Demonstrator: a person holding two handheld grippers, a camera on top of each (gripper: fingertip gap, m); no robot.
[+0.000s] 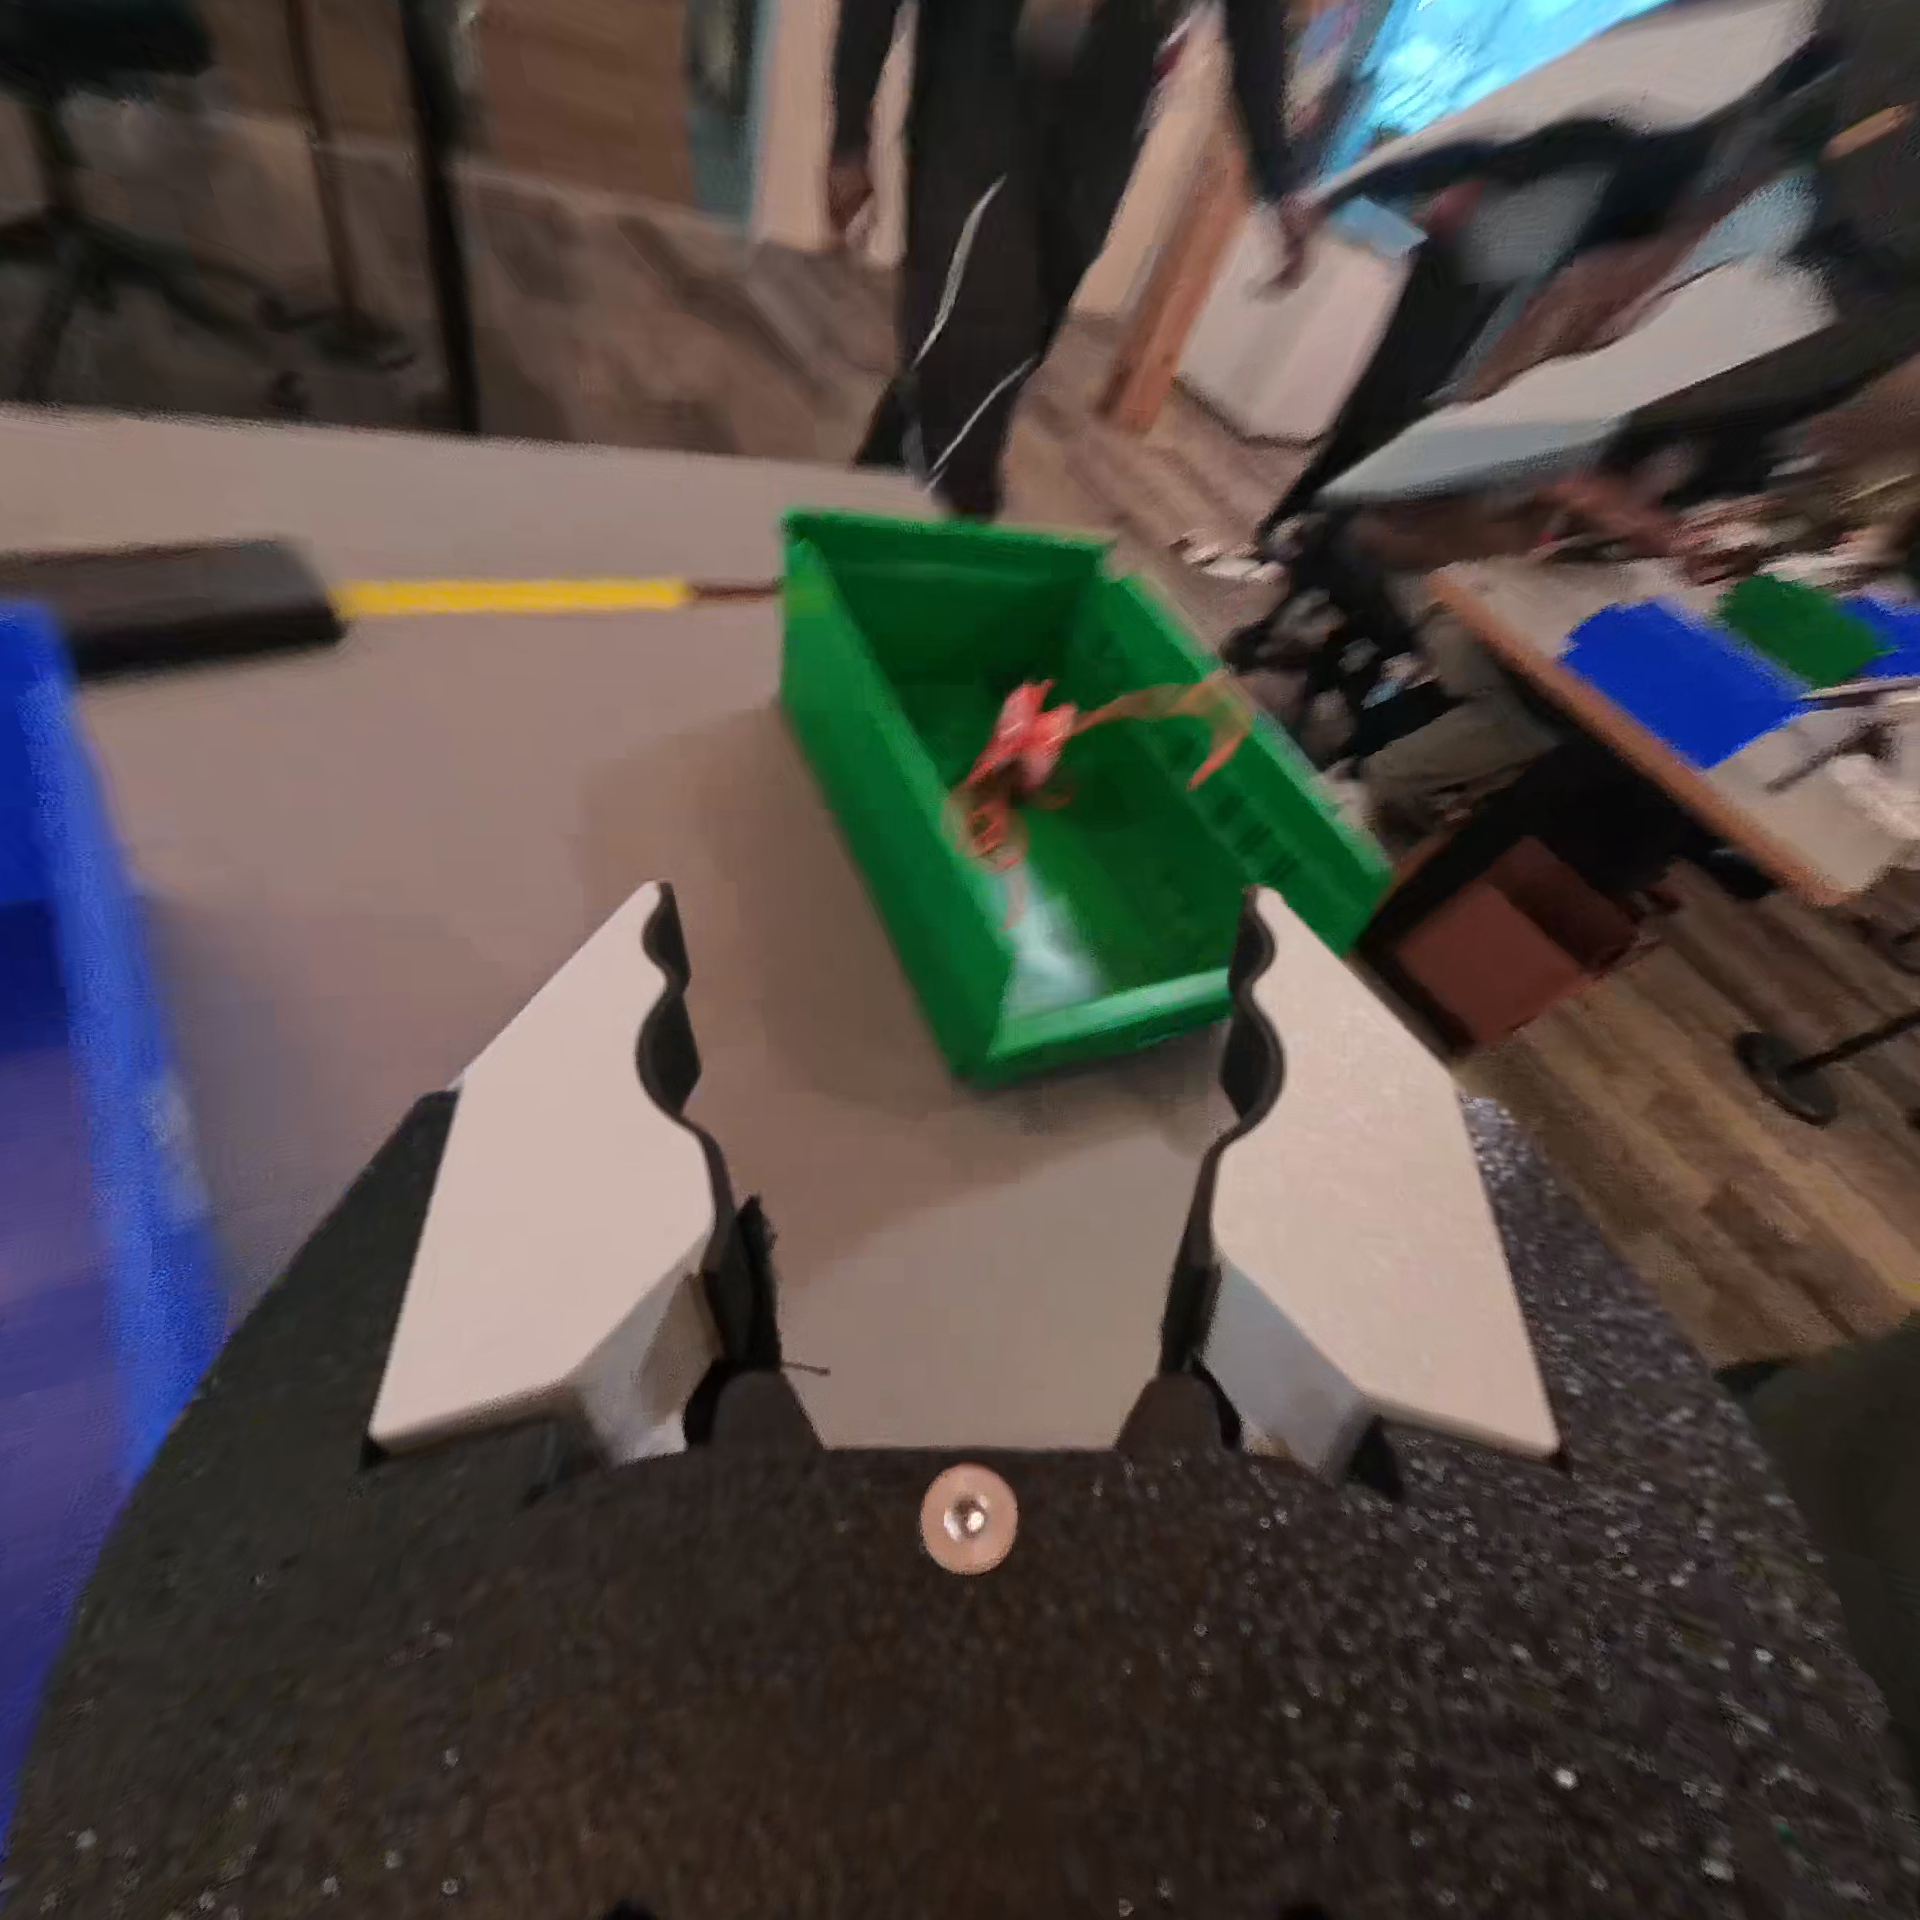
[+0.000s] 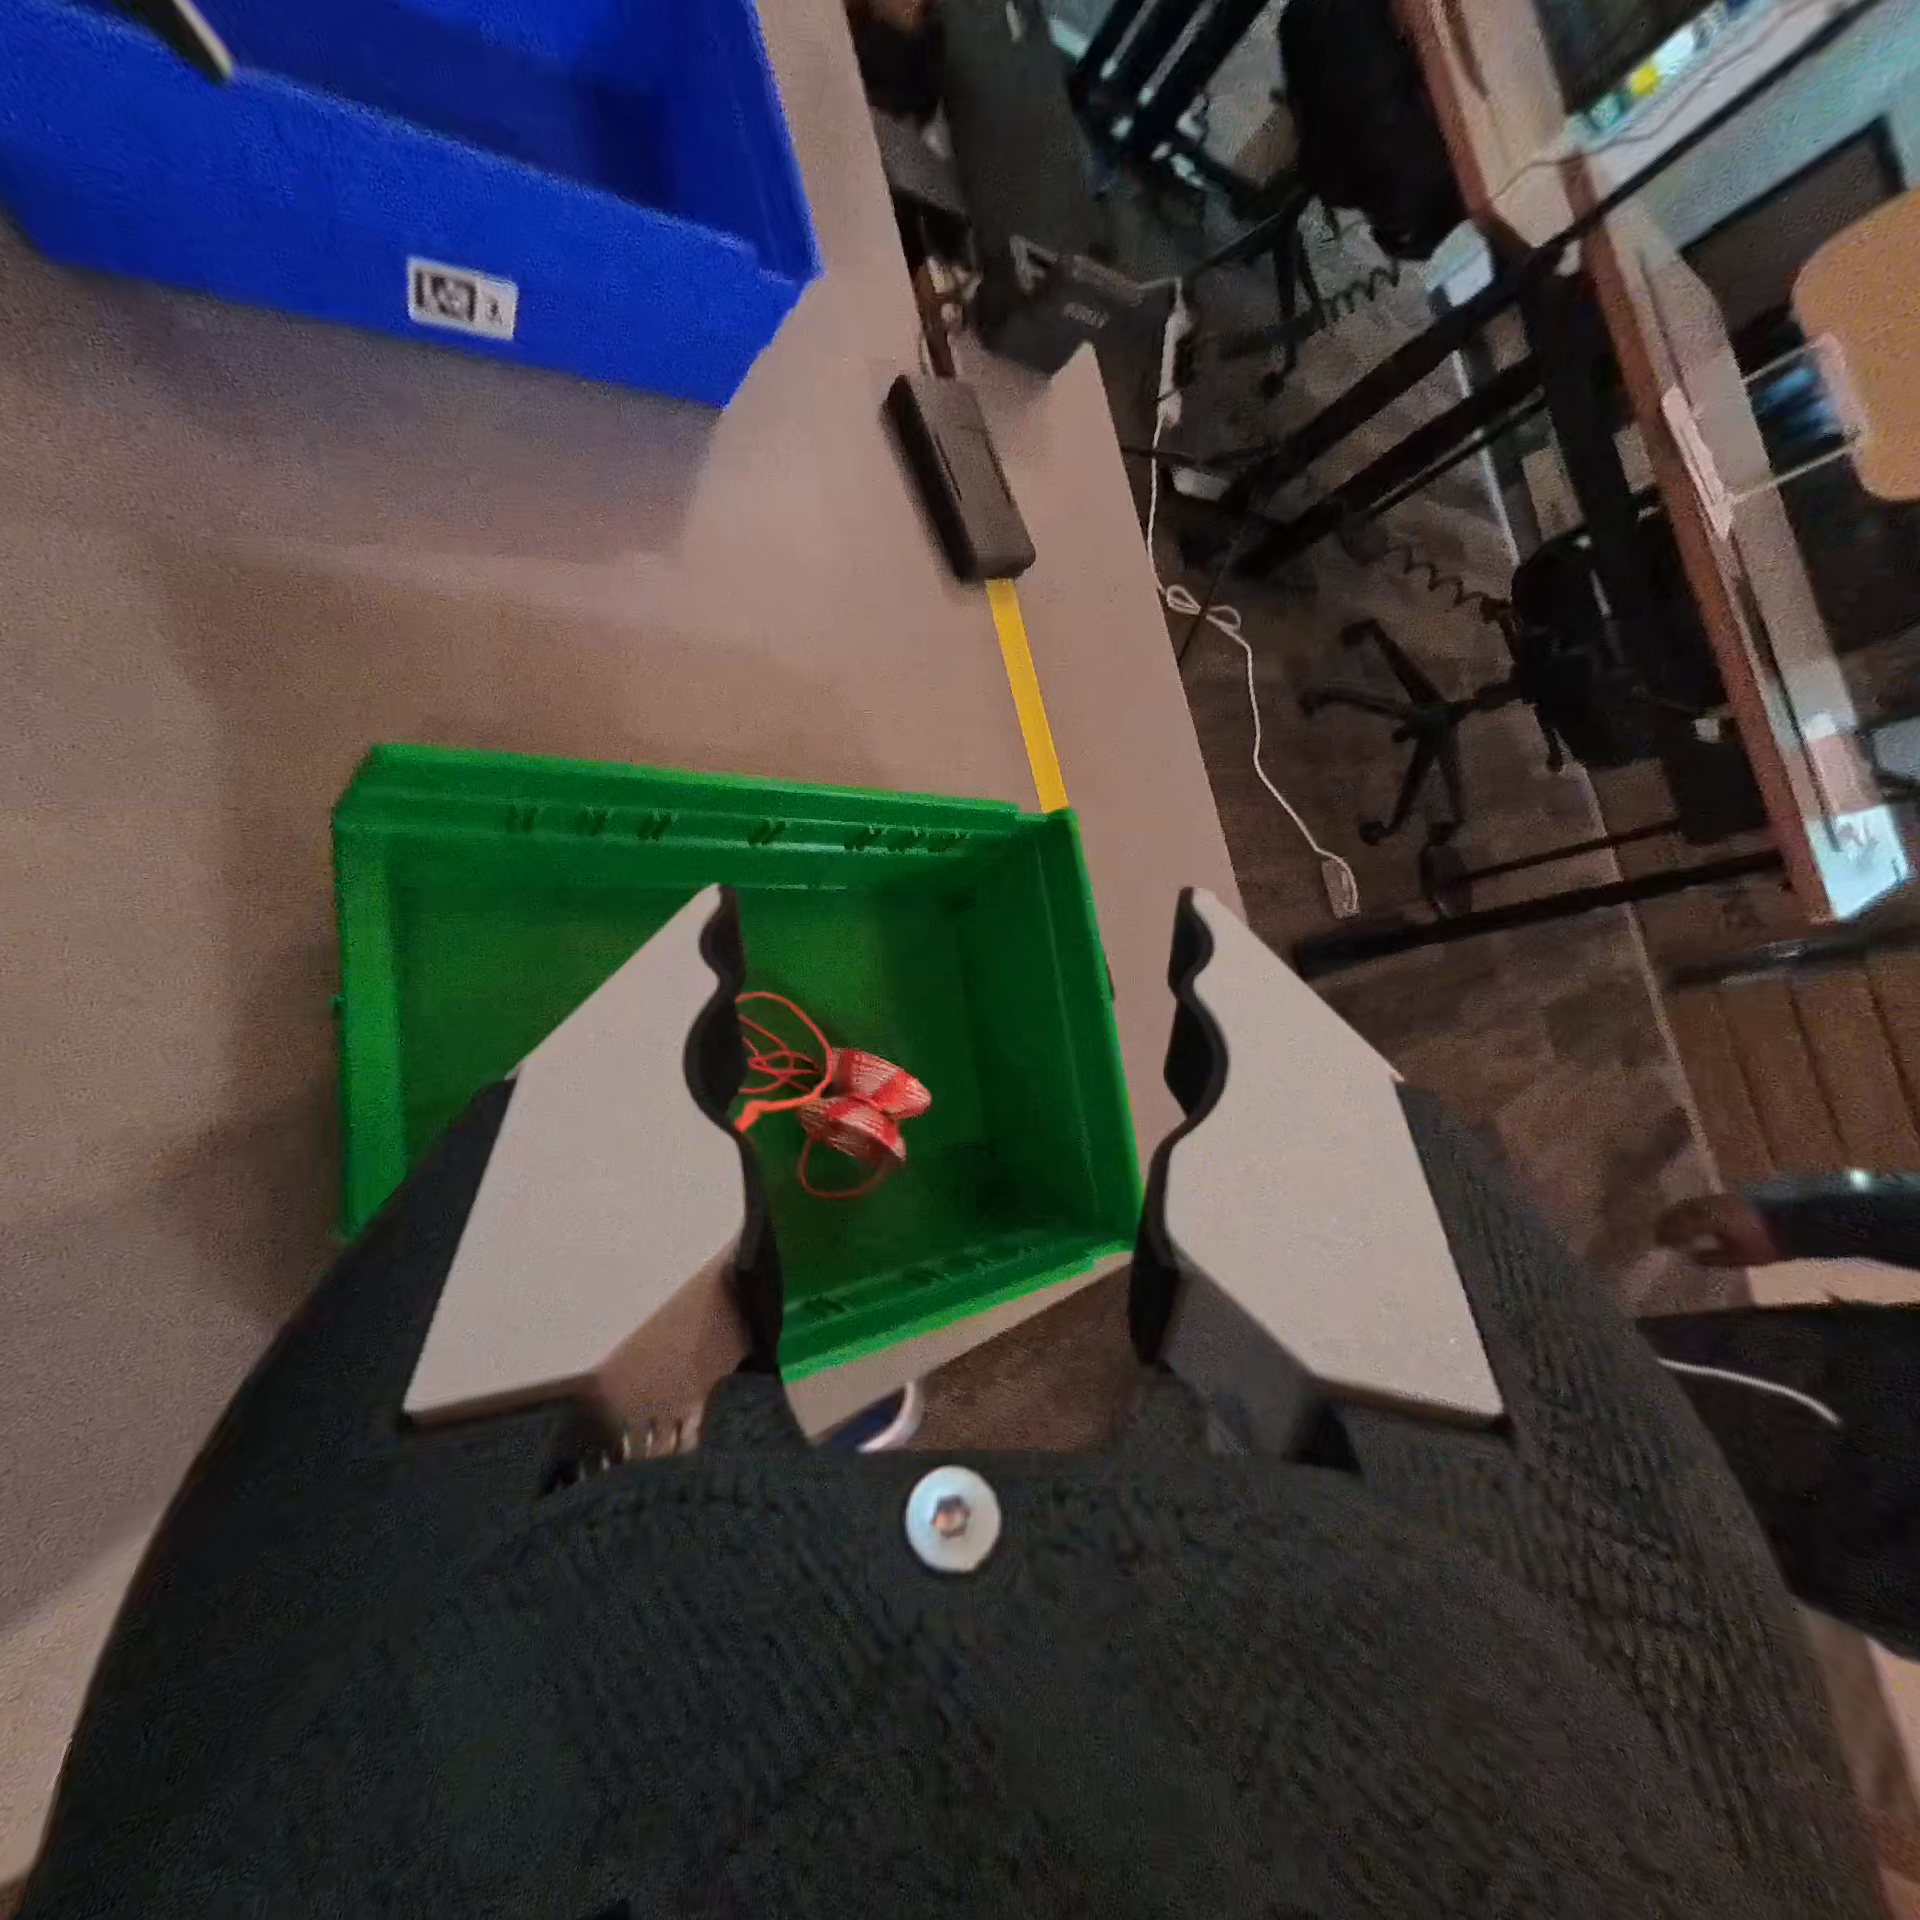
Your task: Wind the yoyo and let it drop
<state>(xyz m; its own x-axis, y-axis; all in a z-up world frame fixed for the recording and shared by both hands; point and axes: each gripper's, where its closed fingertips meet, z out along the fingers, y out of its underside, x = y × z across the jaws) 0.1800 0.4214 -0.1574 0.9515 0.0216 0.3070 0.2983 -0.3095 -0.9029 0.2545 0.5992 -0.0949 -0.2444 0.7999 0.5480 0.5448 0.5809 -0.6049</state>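
Note:
A red yoyo (image 2: 864,1110) lies on the floor of a green bin (image 2: 436,935), with its red string (image 2: 774,1049) loose in tangled loops beside it. In the left wrist view the yoyo (image 1: 1023,732) and the bin (image 1: 831,665) are blurred, ahead and to the right. My right gripper (image 2: 951,909) is open and empty, held above the bin with the yoyo between its fingers in the view. My left gripper (image 1: 956,894) is open and empty above the grey table, short of the bin's near end.
A large blue bin (image 2: 416,187) stands at the far side of the grey table (image 2: 208,623); it also shows at the left edge of the left wrist view (image 1: 62,987). A black flat device (image 2: 961,473) and a yellow strip (image 2: 1023,691) lie near the table edge. People stand beyond the table (image 1: 966,260).

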